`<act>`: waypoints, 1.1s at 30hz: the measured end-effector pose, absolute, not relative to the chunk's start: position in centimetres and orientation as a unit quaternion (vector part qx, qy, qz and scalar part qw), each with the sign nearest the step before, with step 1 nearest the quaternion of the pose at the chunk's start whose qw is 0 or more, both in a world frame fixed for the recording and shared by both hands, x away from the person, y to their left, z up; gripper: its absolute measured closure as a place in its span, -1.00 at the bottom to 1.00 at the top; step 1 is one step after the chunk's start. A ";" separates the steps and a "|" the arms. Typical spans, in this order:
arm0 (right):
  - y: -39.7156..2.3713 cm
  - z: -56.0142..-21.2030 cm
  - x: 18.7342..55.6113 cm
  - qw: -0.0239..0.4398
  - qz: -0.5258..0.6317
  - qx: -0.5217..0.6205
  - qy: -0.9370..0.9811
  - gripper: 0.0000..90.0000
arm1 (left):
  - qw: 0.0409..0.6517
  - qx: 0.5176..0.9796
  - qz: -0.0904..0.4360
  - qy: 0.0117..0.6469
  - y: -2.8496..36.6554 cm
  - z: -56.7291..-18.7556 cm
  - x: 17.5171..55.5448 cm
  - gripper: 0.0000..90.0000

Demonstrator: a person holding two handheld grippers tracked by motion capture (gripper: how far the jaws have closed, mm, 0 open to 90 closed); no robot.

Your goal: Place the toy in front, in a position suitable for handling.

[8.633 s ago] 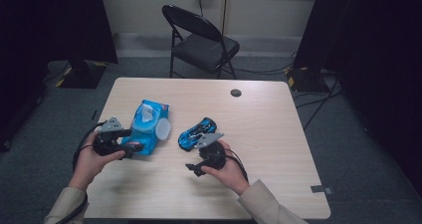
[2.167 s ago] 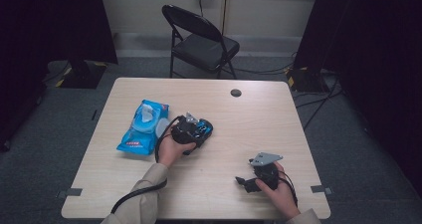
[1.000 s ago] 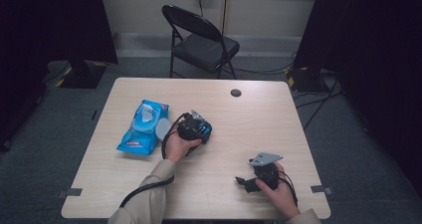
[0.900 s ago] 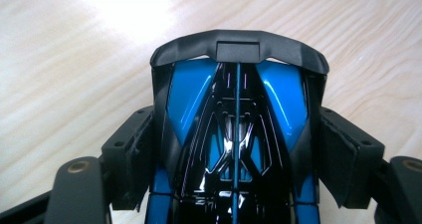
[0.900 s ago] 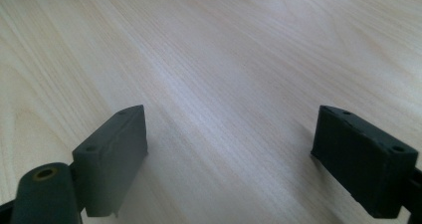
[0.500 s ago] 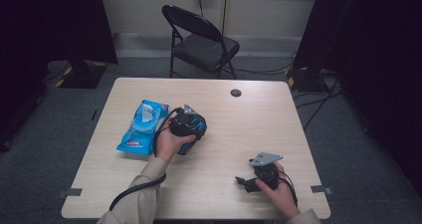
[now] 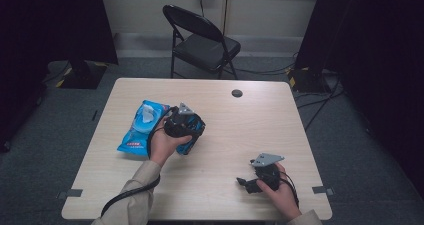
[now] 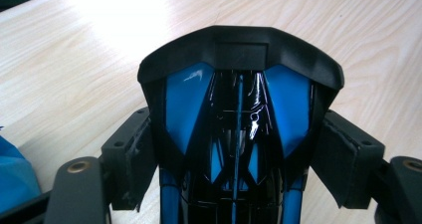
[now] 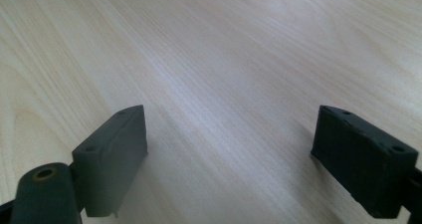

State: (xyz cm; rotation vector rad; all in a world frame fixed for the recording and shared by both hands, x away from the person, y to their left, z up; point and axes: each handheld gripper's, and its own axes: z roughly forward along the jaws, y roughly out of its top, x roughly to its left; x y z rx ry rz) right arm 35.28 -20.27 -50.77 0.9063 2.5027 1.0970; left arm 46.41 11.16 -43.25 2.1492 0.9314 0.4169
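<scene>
We see the left gripper clamped on a toy car, a glossy black body with bright blue panels along both sides and a thin blue line down its middle. A matte black spoiler-like bar arches across its far end. In the left gripper view the two black pads press on either flank of the car, so the jaws stand fairly wide but closed on it. From the high view we find the car a little left of the middle of the table, raised above the wood in the left hand, its blue edge peeking out beneath the gripper. Just to its left lies a blue wipes pack with a white flap. Near the right front corner, the right gripper rests low over the table, its jaws spread wide with only bare wood between them, well apart from the car.
</scene>
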 end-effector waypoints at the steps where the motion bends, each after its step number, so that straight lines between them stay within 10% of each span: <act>1: -20.3 -50.8 35.3 0.131 0.378 0.312 0.862 -0.71 | 0.372 0.839 0.160 0.363 11.2 -43.1 46.3 -0.43; 33: -20.2 -50.8 35.3 0.131 0.377 0.313 0.862 -0.71 | 0.384 0.843 0.148 0.346 13.8 -40.8 40.5 -0.44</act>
